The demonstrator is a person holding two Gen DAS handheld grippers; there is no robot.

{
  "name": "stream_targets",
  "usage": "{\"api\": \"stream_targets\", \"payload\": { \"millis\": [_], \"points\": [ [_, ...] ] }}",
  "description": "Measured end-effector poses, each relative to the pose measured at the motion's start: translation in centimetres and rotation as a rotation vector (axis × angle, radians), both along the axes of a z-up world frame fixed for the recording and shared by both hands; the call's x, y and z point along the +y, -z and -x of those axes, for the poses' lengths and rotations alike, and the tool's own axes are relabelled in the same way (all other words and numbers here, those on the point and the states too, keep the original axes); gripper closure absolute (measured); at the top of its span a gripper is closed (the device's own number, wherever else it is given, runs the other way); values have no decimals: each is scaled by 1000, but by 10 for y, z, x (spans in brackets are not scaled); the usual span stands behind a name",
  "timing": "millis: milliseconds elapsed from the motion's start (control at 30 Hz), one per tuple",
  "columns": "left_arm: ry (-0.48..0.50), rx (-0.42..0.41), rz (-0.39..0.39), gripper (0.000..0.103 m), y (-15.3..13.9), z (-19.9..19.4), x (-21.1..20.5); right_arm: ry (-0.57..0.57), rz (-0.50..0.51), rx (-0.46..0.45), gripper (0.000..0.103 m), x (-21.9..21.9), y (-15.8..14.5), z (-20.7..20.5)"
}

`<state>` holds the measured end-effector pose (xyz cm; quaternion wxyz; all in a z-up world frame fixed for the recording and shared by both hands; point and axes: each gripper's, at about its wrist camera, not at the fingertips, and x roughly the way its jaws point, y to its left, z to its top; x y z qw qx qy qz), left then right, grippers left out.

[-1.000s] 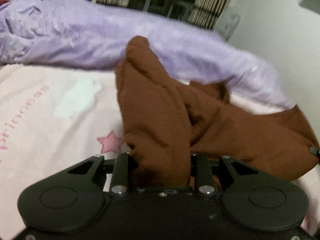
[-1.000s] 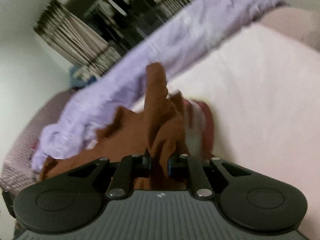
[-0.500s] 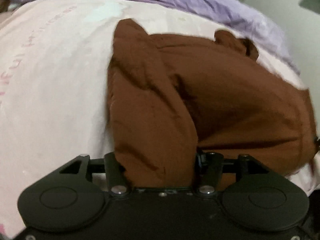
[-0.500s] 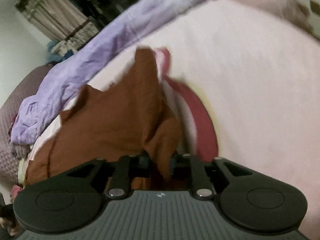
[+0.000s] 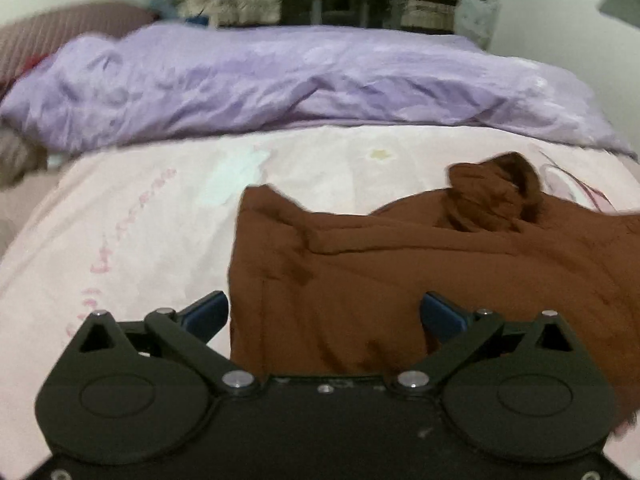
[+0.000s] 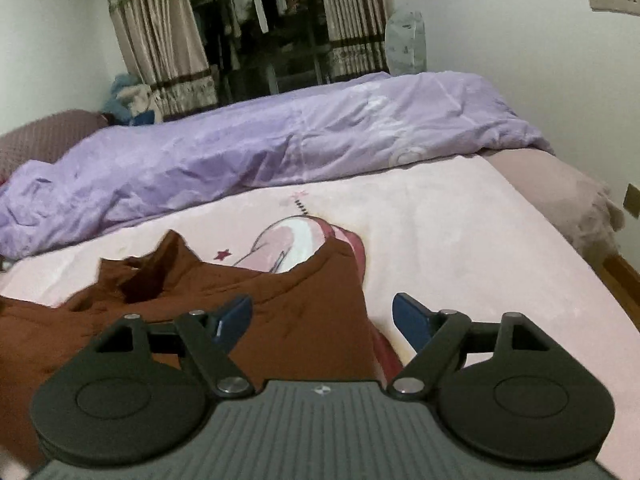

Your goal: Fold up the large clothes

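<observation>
**Releasing the garment after a fold pass**

Opening at this moment, the jaws of the left gripper and the right gripper spread wide; a second ago both clamped bunched cloth. The rust-brown fabric garment now lies loose on the pale pink printed bedsheet, lower centre to right in the left view, lower left in the right view. Cloth sits between the jaws, unpinched. This pass appears complete. Its long axis runs left-right across the frames; the collar opening points toward the crumpled lilac quilt.
</observation>
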<state>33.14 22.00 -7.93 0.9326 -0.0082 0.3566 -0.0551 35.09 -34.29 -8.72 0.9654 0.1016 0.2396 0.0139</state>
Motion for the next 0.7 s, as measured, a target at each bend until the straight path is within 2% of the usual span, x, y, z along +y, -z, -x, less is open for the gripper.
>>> {"api": "stream_targets", "payload": {
  "millis": [33,100,133,167,200,233,333,400,433,533,600,633,700],
  "points": [
    [-14,2,33,0,3,-7,6,1,-27,18,11,-8,3,-3],
    [-57,11,97,1,10,-26,16,-3,-93,62,23,-14,12,-16],
    [-76,12,126,25,13,-35,15,-14,-115,80,56,-17,18,-16],
    [-65,7,158,66,15,-40,18,-26,-137,81,100,-18,22,-14],
    [-62,18,173,82,15,-44,22,-22,-165,48,97,-19,23,-7],
    [-49,24,192,88,15,-46,25,-7,-166,2,98,-18,21,1],
    [-25,-80,157,89,-2,-37,19,47,-116,-145,98,-13,4,28],
    [-11,-173,166,89,-15,-30,16,96,-152,-223,99,-16,-7,45],
    [-13,-193,172,88,-18,-31,15,114,-177,-233,99,-19,-9,47],
    [-38,-122,146,88,2,-56,7,155,-180,-161,99,-23,7,26],
    [-35,-55,122,86,35,-74,3,186,-183,-85,99,-21,30,9],
    [-44,-30,100,82,51,-80,0,199,-184,-35,99,-19,47,-1],
    [-67,-37,79,77,72,-84,-2,207,-157,23,99,-15,65,-9]
  ]
}}
